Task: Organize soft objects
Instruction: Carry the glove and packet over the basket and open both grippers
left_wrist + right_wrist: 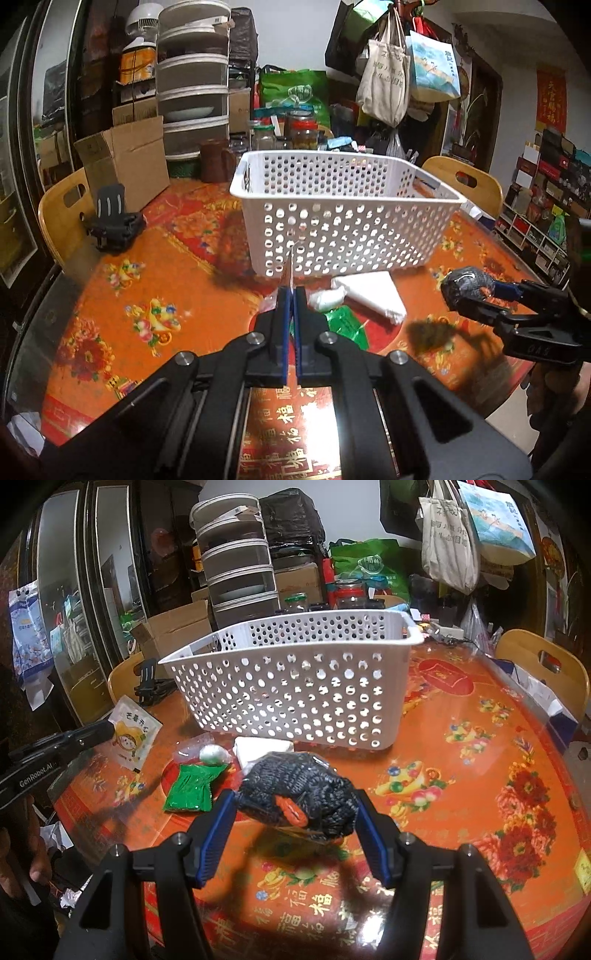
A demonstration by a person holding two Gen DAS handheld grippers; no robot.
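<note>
I see a white perforated basket point(295, 686) upright mid-table. Before its near wall lie a folded white cloth point(258, 747), a white ball point(213, 755) and a green packet point(190, 788). A dark knit bundle point(299, 794) and a cartoon sachet point(131, 734) are held aloft.

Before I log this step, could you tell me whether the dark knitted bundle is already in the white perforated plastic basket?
Out. The dark knitted bundle is clamped in the right gripper, in front of the white perforated plastic basket.
</note>
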